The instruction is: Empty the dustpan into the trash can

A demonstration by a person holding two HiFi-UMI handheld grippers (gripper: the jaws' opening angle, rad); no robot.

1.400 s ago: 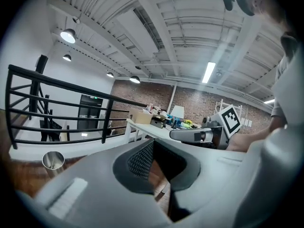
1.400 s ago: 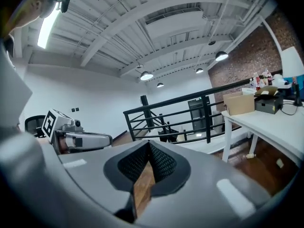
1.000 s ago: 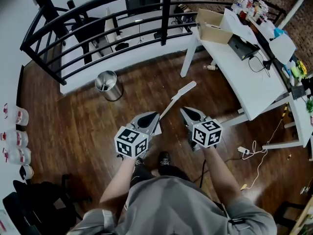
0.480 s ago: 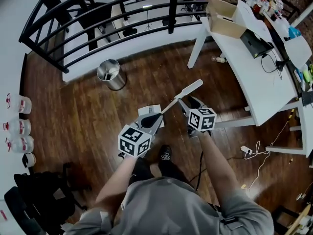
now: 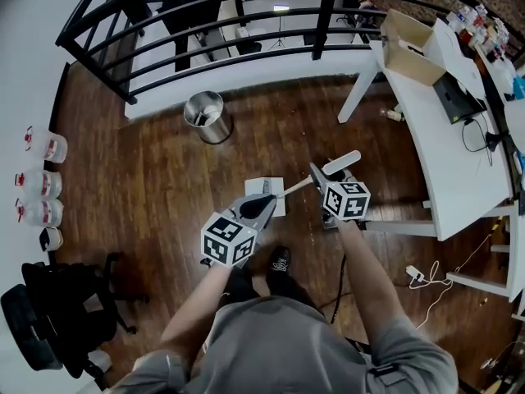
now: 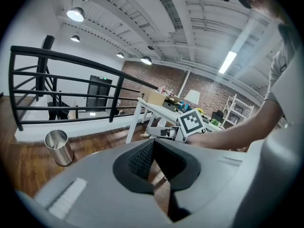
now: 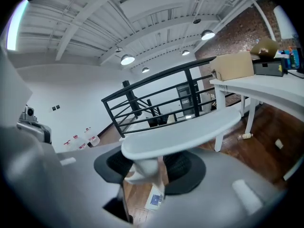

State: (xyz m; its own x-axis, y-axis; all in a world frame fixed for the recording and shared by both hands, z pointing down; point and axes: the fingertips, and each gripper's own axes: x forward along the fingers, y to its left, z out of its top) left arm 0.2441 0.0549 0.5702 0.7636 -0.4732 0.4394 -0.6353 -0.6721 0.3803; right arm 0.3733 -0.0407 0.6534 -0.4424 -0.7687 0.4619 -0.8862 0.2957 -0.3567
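The dustpan [image 5: 277, 207] stands on the wooden floor [image 5: 148, 187], and its long white handle [image 5: 340, 163] rises toward the right gripper [image 5: 317, 175]. That gripper's jaws have just been opening. They stand apart around the handle's stem, just under its broad flat top, and are released rather than clamped on it. The left gripper [image 5: 262, 203] is clenched, its tips together with nothing between them, and it hangs just beside the pan. The metal trash can [image 5: 205, 115] stands well apart from the dustpan, near the black railing [image 5: 325, 21].
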